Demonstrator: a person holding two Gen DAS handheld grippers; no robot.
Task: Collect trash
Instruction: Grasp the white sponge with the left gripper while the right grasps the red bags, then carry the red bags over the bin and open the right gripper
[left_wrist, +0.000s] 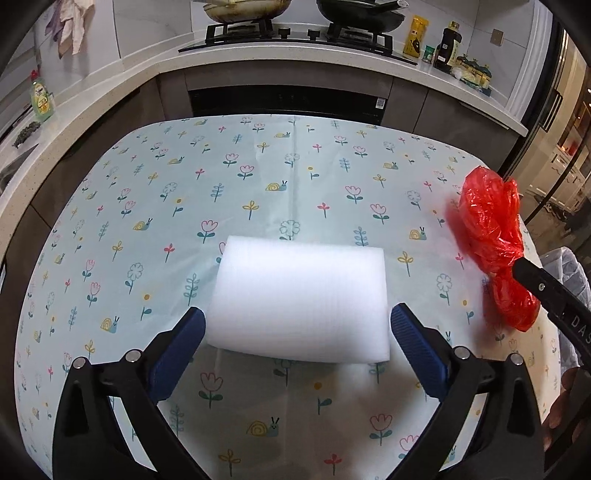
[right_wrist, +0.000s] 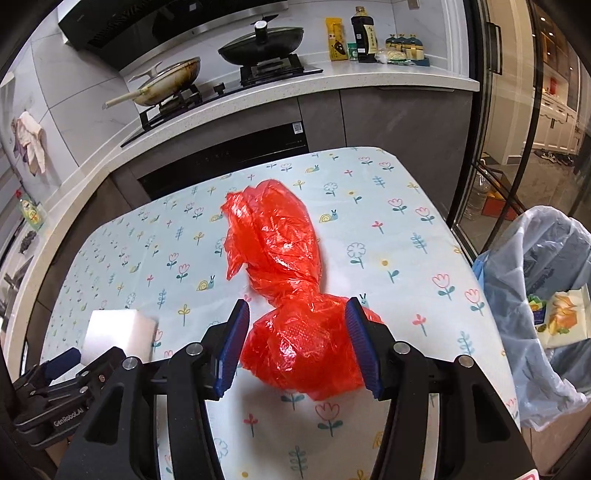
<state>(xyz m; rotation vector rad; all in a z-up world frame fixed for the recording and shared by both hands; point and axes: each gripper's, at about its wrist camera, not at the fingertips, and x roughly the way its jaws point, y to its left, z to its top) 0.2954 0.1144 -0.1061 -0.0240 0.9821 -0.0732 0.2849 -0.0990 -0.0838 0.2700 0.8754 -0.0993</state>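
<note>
A white foam block lies on the flowered tablecloth. My left gripper is open, its blue pads on either side of the block's near end, a little apart from it. The block also shows in the right wrist view, with the left gripper beside it. A crumpled red plastic bag lies on the table's right side; it also shows in the left wrist view. My right gripper is open, its pads straddling the bag's near bulge.
A trash bin lined with a pale blue bag stands off the table's right edge, with packaging inside. Behind the table is a counter with a gas stove, pans and bottles. A glass door is at the right.
</note>
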